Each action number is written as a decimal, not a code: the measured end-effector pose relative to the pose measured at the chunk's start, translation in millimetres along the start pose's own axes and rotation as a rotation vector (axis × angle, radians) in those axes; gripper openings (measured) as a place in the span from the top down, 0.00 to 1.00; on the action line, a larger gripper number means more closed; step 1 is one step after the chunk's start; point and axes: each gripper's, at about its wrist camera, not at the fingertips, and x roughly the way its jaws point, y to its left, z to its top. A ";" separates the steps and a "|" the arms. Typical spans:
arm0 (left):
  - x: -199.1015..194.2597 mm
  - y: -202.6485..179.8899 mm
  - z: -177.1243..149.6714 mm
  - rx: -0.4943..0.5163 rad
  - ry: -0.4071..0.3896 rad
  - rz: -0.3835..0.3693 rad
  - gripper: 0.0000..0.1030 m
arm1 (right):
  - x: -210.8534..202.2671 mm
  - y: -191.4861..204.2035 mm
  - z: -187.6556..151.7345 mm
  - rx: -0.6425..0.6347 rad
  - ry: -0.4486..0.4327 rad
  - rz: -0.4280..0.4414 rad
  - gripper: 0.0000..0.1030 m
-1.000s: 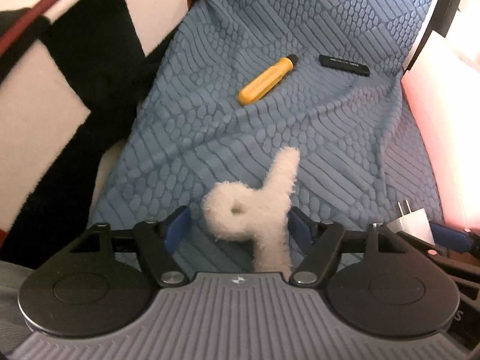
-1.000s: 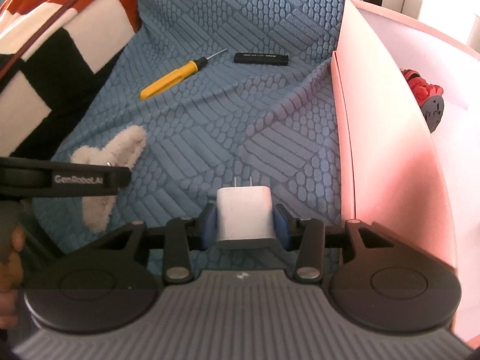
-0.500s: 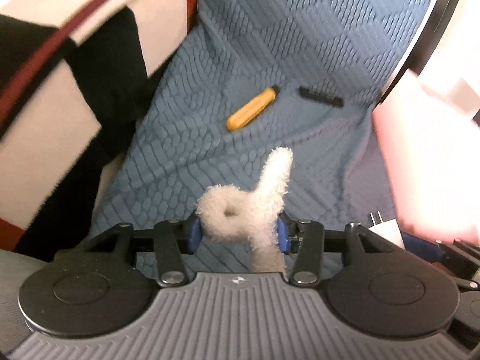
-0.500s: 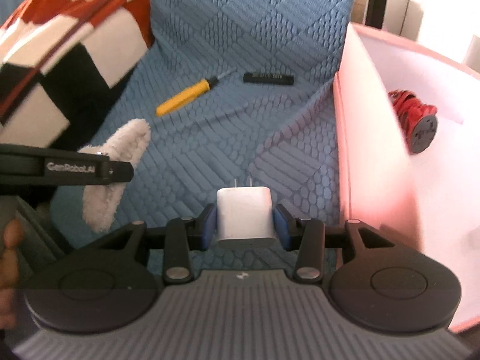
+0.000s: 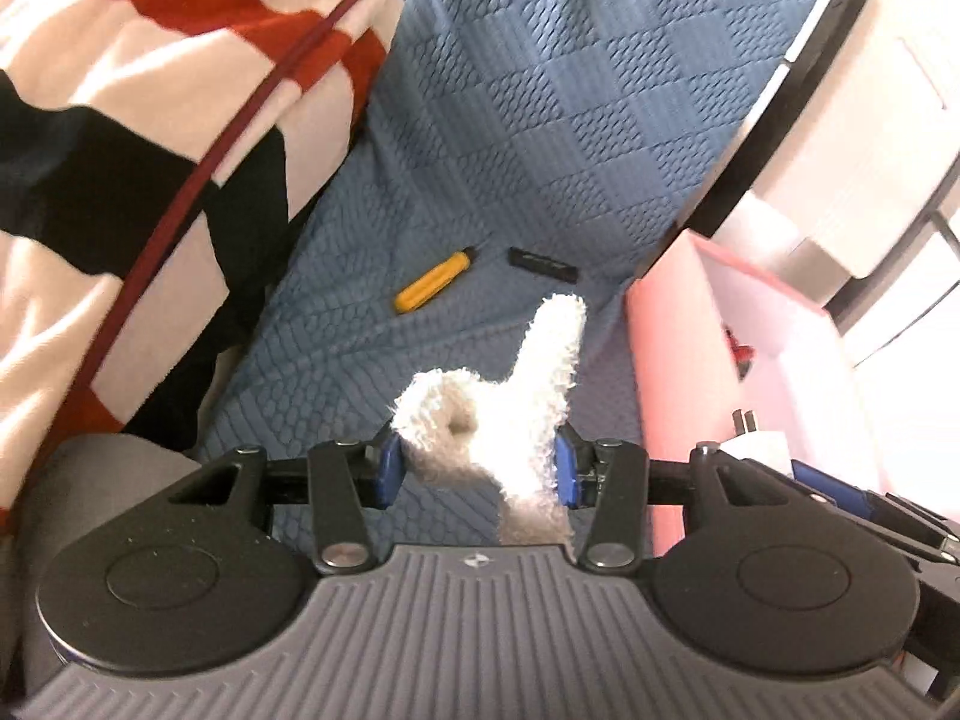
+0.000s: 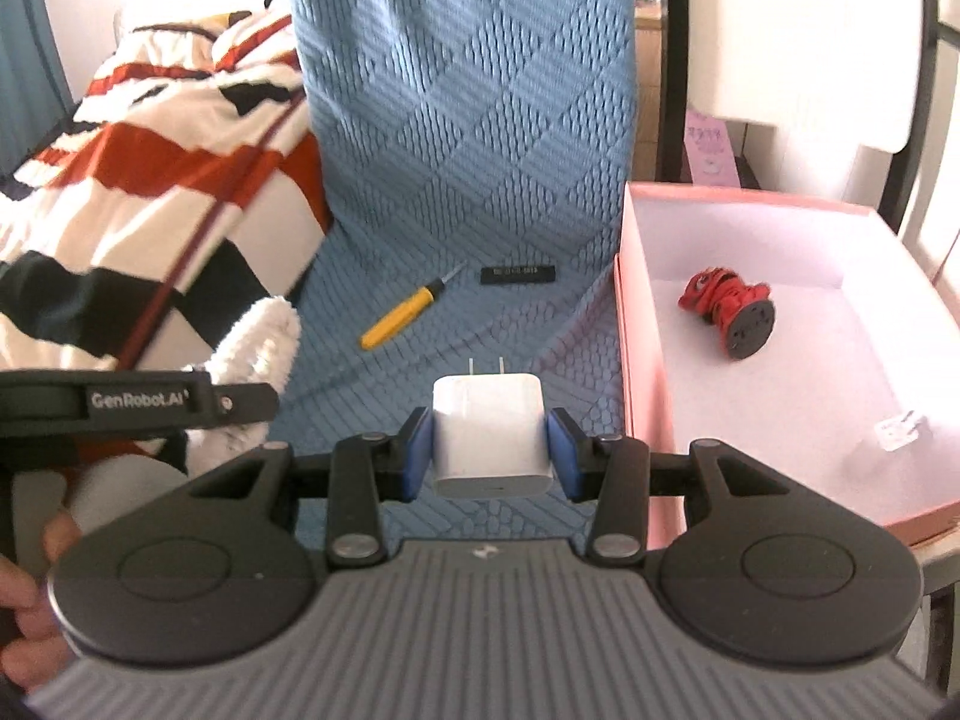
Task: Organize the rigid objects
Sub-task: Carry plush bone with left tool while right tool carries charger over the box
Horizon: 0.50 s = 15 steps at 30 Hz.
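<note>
Right wrist view: your right gripper [image 6: 491, 453] clamps one white charger [image 6: 491, 437]; your left gripper [image 5: 475, 467] has squeezed one fluffy white toy [image 5: 510, 414]. Far on the blue cover [image 6: 480, 150] lie one yellow screwdriver [image 6: 401, 315] and one black bar [image 6: 517, 274]. Right, one pink box [image 6: 639, 324] holds two items.

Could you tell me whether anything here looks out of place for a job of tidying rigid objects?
Yes: the left tool is shut on a fluffy white fabric piece, which is soft rather than rigid. The right tool grips a white charger, which fits the task.
</note>
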 end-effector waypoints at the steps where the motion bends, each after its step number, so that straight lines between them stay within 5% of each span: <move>1: -5.4 -1.7 0.6 -0.004 -0.005 -0.007 0.49 | -7.6 0.5 1.1 0.001 -0.009 -0.004 0.56; 6: -30.6 -7.7 12.0 -0.053 -0.008 -0.059 0.49 | -38.3 -1.9 8.2 -0.013 -0.033 -0.030 0.56; 15: -53.4 -54.2 17.9 0.015 -0.030 -0.122 0.49 | -83.4 -20.8 14.4 0.034 -0.112 -0.063 0.56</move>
